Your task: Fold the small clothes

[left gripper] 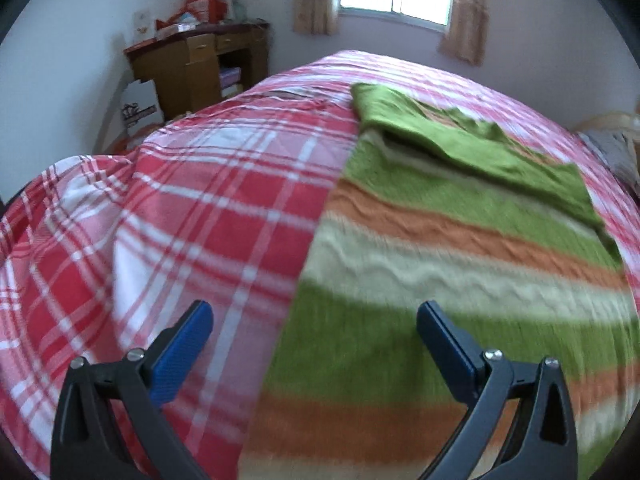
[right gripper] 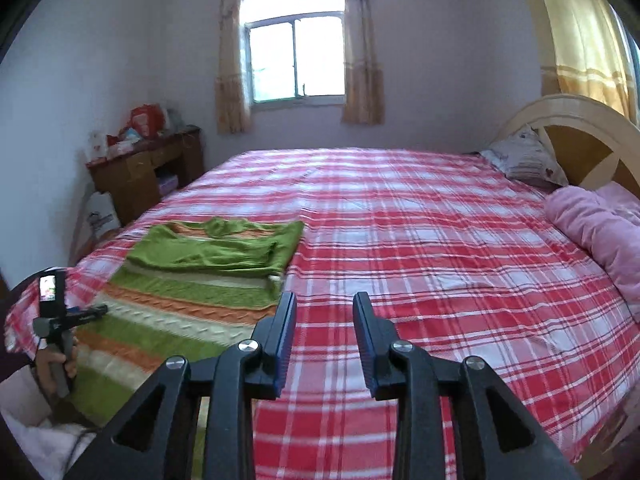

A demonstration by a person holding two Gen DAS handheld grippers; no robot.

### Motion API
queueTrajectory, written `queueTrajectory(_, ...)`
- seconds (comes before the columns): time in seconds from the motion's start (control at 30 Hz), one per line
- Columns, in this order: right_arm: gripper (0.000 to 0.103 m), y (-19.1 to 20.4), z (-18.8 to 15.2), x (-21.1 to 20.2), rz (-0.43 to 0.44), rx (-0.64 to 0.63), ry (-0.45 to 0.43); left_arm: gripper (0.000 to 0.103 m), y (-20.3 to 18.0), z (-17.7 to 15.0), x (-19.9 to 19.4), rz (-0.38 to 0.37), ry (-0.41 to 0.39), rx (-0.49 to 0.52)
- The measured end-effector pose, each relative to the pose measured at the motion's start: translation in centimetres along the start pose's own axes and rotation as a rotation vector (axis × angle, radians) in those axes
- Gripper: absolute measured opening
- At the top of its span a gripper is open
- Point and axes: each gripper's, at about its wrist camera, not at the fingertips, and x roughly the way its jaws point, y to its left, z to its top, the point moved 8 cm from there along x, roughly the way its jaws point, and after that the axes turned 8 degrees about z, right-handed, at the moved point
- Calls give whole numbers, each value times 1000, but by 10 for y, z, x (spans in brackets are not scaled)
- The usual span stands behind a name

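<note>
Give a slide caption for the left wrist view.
Open left gripper above the striped knit sweater on the red plaid bedsheet.

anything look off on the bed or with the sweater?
Nothing damaged or spilled. The sweater lies on the bedspread near its left edge, both sleeves already folded across the chest; the right side bunches a little. Both grippers, left and right, are open and empty. Left view is motion-blurred.
</note>
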Motion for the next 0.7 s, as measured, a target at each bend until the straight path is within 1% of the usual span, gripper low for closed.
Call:
queueTrajectory(0.1,30,16,3,-26,62,-32,-54,103,8,-3,-29,9,-50,37)
queueTrajectory(0.2,30,24,7,-52,111,-47,-103,103,21,-2,-57,7,-100,37)
queueTrajectory(0.27,30,27,8,-69,149,-51,-124,103,29,-2,-71,-1,-118,35)
queueTrajectory(0.33,31,27,6,-82,177,-56,-133,103,36,-4,-83,11,-136,39)
queueTrajectory(0.37,42,27,0,-84,182,-61,-123,103,37,-3,-85,12,-140,43)
queueTrajectory(0.4,65,26,-10,-81,175,-64,-100,103,38,-5,-88,12,-144,49)
queueTrajectory(0.43,74,26,-21,-75,160,-57,-84,103,39,-7,-91,14,-150,57)
queueTrajectory(0.47,78,26,-33,-66,161,-36,-69,103,39,-7,-93,17,-155,61)
queueTrajectory(0.5,78,27,-45,-55,184,-3,-41,103,40,-8,-96,22,-159,65)
queueTrajectory(0.57,78,35,-80,-18,265,102,87,103,41,-8,-99,19,-159,64)
queueTrajectory(0.6,75,42,-97,0,294,129,143,103,42,-8,-102,8,-156,59)
queueTrajectory(0.63,71,47,-108,15,310,129,185,103,42,-7,-106,-7,-161,51)
queueTrajectory(0.67,64,53,-118,26,316,122,220,103,43,-6,-109,-20,-168,45)
queueTrajectory(0.7,63,61,-131,40,318,110,270,103,44,-5,-110,-25,-174,41)
